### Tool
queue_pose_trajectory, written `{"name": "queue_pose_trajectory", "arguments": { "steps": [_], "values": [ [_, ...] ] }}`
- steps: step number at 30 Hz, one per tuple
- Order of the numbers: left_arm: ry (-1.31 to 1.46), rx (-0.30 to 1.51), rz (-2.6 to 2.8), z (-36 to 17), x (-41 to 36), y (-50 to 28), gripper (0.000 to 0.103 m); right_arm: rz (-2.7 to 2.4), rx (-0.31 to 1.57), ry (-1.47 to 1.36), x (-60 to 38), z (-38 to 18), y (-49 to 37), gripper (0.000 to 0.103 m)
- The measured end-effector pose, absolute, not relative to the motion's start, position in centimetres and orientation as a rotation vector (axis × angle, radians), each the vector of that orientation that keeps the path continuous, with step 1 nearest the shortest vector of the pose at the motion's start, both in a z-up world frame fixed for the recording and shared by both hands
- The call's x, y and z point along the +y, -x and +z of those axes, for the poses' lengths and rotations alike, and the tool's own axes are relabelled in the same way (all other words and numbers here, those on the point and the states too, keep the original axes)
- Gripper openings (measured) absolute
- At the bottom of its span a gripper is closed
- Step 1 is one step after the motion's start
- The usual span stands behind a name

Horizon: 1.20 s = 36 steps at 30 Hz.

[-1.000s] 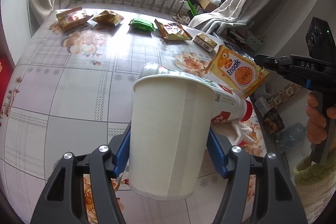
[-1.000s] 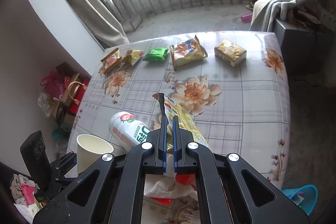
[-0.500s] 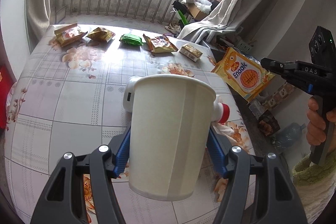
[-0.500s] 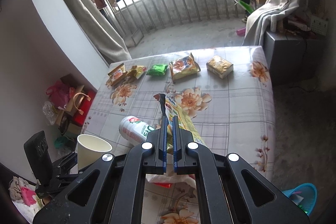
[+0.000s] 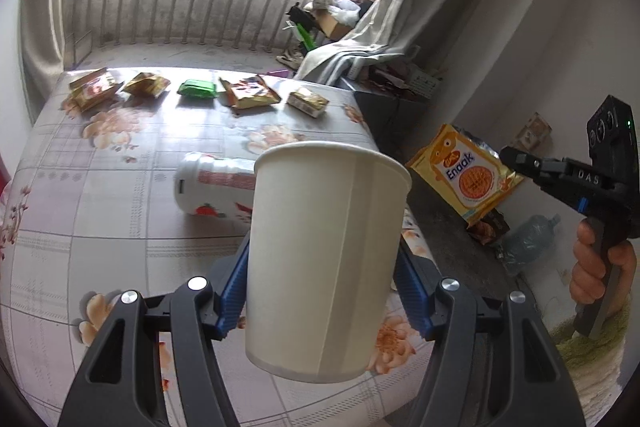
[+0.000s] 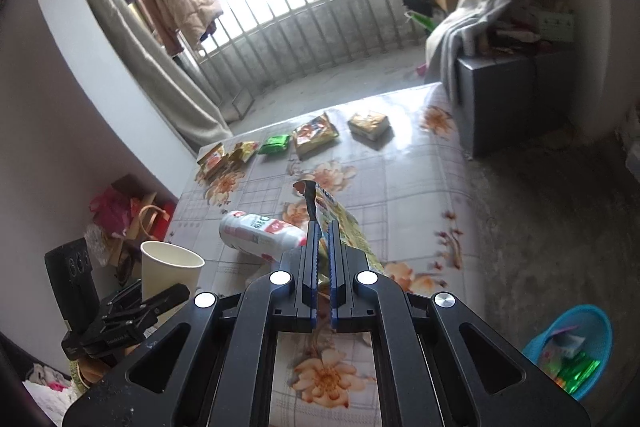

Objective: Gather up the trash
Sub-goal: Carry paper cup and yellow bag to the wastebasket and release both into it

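Note:
My left gripper (image 5: 322,291) is shut on a white paper cup (image 5: 324,247), held upright above the near part of the flowered table (image 5: 100,211). The same cup (image 6: 168,271) shows at lower left in the right wrist view. My right gripper (image 6: 324,239) is shut on a yellow Enaak snack wrapper (image 6: 340,223), which hangs edge-on between its pads. From the left wrist, that wrapper (image 5: 464,175) hangs past the table's right edge, pinched by the right gripper (image 5: 516,159) in a person's hand (image 5: 596,267). A white drink bottle (image 5: 212,187) lies on its side on the table.
Several snack packets (image 5: 248,95) lie in a row along the table's far edge. A blue basket (image 6: 568,343) with some wrappers in it stands on the floor to the right of the table. A grey cabinet (image 6: 504,99) and draped cloth stand beyond the right corner.
Both grippers have lifted and drawn back from the table with their loads. The wrapper has travelled right, from over the table to beyond its right edge. The bottle has stayed put.

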<state>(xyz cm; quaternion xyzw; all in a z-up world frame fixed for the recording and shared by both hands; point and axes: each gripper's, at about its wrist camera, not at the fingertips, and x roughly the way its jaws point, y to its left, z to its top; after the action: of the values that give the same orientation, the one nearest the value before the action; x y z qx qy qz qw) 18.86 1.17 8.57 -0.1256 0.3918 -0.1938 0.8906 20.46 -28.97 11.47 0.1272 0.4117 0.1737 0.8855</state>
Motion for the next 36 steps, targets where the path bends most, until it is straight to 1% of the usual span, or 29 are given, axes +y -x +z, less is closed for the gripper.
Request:
{"name": "queue_pose_trajectory", "arguments": {
  "steps": [5,12,20,26,36],
  "values": [
    [0.218,0.813,-0.488,9.5,-2.4,-18.4,0.063,0.264,0.819,-0.336,-33.6,11.4,-16.5,0.003],
    [0.111,0.82,-0.652,10.8,-10.3,-17.6,0.063,0.109,0.758,-0.435,-41.0,11.2,-10.6,0.003],
    [0.002,0.878,-0.835,10.1,-21.5,-16.3,0.063,-0.055,0.734,-0.573,-48.9,8.1,-4.1,0.003],
    [-0.07,0.983,-0.936,7.3,-30.5,-15.6,0.063,-0.183,0.754,-0.684,-53.8,3.4,-0.6,0.003],
    [-0.238,1.172,-1.008,-0.8,-45.2,-15.2,0.063,-0.341,0.814,-0.915,-61.2,-6.3,1.2,0.003]
  ]
}}
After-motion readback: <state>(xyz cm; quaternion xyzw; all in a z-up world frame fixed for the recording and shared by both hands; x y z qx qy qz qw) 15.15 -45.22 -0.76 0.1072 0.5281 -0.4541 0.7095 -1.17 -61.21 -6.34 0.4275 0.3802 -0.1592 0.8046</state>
